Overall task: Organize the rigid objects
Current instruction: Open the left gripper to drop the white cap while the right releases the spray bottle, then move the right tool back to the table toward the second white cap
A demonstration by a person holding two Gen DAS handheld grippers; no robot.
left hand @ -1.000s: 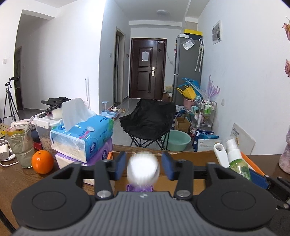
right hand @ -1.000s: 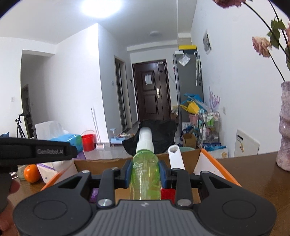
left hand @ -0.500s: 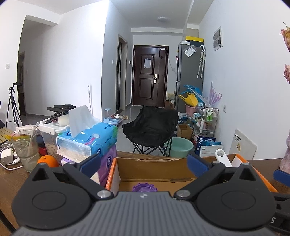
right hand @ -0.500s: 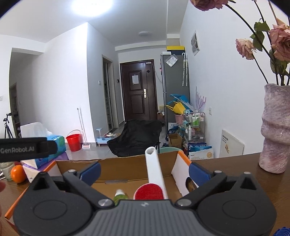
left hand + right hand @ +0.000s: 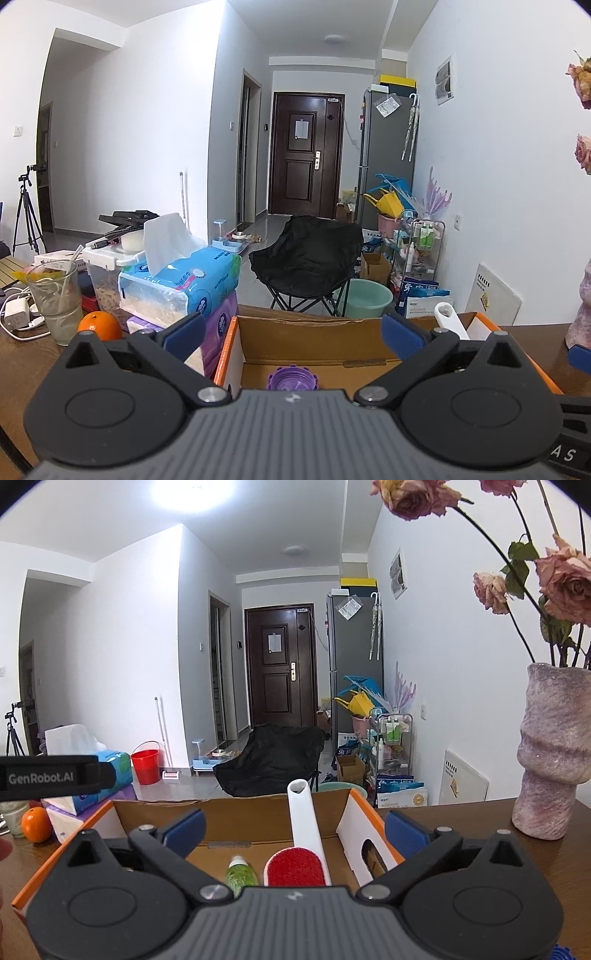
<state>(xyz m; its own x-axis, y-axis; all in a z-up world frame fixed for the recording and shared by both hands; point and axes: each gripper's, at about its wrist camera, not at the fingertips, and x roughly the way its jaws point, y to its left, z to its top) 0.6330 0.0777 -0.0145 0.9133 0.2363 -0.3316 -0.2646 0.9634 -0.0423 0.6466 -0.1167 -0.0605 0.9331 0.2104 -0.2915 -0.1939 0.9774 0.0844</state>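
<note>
Currently, both of your claws stand spread wide and hold nothing: the left claw (image 5: 291,334) and the right claw (image 5: 295,825) each hover just above the near rim of the cardboard box (image 5: 236,812). Inside the box lie the purple cap (image 5: 292,378), the green bottle (image 5: 241,874) and the red lint brush (image 5: 300,864), its white handle leaning toward the far wall. Judge these items stowed. Left of the box, on the desk (image 5: 461,812), the orange (image 5: 99,325) and tissue packs (image 5: 181,284) remain outside; whether they belong inside cannot be told.
</note>
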